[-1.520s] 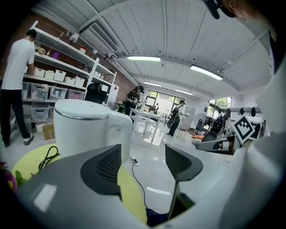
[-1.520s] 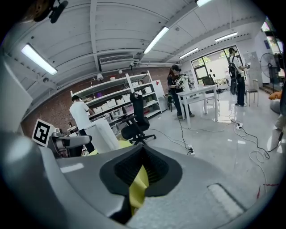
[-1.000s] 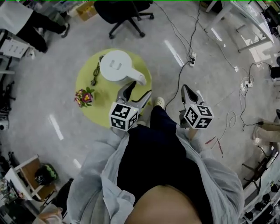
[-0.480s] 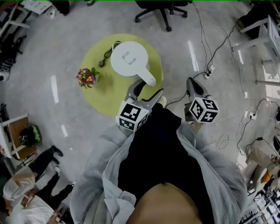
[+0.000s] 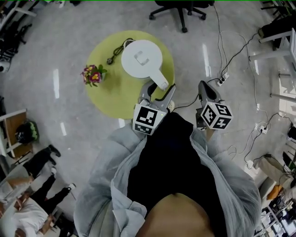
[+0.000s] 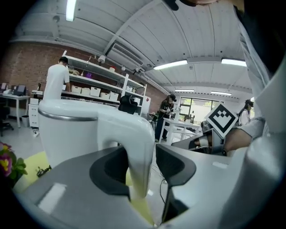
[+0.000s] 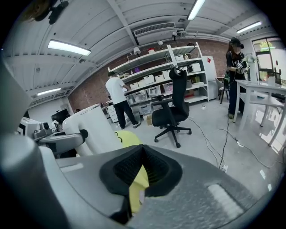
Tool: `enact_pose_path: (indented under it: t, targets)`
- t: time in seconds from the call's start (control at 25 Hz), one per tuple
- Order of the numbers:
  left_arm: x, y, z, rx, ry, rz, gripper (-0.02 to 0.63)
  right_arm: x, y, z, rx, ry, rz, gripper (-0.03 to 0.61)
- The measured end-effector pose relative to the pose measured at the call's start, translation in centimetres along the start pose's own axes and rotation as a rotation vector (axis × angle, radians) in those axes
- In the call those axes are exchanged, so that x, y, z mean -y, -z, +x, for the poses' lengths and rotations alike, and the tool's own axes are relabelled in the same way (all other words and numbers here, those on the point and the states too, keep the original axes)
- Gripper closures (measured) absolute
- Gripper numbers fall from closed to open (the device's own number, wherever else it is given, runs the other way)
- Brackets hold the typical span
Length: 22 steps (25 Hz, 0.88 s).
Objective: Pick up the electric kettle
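The white electric kettle (image 5: 142, 58) stands on the round yellow-green table (image 5: 111, 95), its handle (image 5: 159, 79) pointing toward me. My left gripper (image 5: 159, 88) straddles that handle. In the left gripper view the handle (image 6: 138, 143) runs down between the dark pads; the jaws have just been closing, the left one lies against it and a thin gap shows at the right one. My right gripper (image 5: 203, 85) hangs over the floor to the right of the table, shut with nothing in it, its pads meeting (image 7: 143, 167). The kettle (image 7: 89, 129) shows to its left.
A small pot of flowers (image 5: 92, 74) and a black plug with its cord (image 5: 115, 52) share the table. An office chair (image 5: 182, 9) stands beyond it. Cables and a power strip (image 5: 222, 76) lie on the floor at right. People stand at lower left (image 5: 27, 203).
My left gripper has come forward onto the kettle's handle and its jaws have narrowed round it. The right gripper has drawn in and lowered slightly. The head view has shifted, sliding the table upward.
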<state>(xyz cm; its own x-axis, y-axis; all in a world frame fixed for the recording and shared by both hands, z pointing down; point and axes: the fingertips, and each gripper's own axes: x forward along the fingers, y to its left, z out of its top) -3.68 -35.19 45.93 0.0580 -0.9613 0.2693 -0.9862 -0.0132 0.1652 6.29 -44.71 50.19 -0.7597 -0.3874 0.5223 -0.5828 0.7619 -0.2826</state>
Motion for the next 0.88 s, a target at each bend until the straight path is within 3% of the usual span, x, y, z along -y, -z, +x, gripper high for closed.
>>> enact_pose_path:
  t: [0.08, 0.2, 0.88]
  targets:
    - [-0.5, 0.0, 0.0, 0.005, -0.029, 0.017, 0.464, 0.0, 0.5, -0.5, -0.009, 0.008, 0.002, 0.577]
    - [-0.8, 0.1, 0.0, 0.003, -0.051, 0.019, 0.453, 0.4, 1.0, -1.3, -0.017, 0.032, 0.010, 0.577]
    - [-0.6, 0.3, 0.4, -0.007, -0.042, 0.129, 0.443, 0.7, 1.7, -3.1, 0.004, 0.075, 0.018, 0.577]
